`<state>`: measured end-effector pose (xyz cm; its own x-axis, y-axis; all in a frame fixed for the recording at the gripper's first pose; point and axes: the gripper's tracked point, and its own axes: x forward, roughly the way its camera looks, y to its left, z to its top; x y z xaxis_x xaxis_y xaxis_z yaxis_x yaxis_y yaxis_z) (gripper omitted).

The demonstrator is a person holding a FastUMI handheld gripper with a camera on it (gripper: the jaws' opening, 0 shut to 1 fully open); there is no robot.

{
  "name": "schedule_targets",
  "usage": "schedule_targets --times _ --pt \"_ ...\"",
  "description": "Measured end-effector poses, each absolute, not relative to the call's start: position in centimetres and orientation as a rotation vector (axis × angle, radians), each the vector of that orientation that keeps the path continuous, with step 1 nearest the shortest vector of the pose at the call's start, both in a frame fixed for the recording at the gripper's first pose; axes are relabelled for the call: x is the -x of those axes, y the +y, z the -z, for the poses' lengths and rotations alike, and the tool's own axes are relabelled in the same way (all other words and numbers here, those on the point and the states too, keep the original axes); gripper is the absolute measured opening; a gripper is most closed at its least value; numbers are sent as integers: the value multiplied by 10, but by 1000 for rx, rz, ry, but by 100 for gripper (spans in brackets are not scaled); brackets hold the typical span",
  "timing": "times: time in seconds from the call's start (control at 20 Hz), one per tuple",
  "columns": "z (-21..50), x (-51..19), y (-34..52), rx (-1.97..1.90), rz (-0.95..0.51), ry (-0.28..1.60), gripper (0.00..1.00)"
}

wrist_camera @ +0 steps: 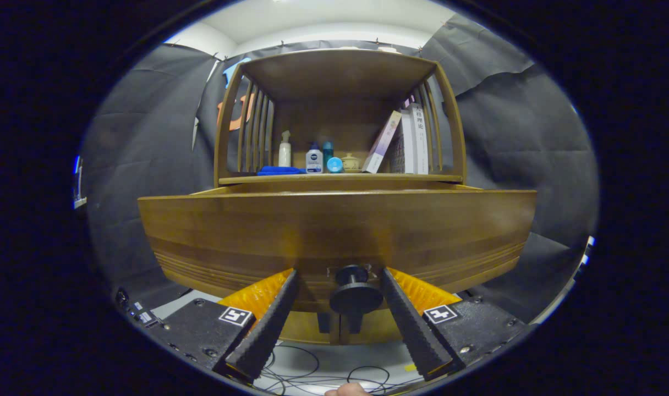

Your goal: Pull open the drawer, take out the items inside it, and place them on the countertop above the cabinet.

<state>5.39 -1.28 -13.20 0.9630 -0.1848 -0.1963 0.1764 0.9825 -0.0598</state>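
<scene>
Two fingers of your gripper (340, 280) straddle the knob (355, 294) at lower centre, spread, not clamping; drawer (334, 231) front looms close, so it appears pulled out.

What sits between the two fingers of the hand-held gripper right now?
In the gripper view, the drawer's round black knob sits between the hand-held gripper's open fingers, with gaps on both sides. Behind it is the wooden drawer front.

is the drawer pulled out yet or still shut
Pulled out: the drawer front stands forward of the cabinet, its knob between the open gripper fingers.
</scene>
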Motion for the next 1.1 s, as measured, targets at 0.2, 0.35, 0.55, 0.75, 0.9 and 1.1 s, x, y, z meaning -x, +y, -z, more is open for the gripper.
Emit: schedule_targets --times 0.2,0.35,0.55,0.75,0.9,1.1 --pt "129 -81 -15 42 162 229 99" --pt "122 -104 -18 60 156 228 99" --pt "124 -134 -20 60 148 259 99" --pt "126 -156 -23 72 146 272 99" --pt "126 -170 -26 78 157 273 99" --pt "127 -183 -29 86 163 271 99"
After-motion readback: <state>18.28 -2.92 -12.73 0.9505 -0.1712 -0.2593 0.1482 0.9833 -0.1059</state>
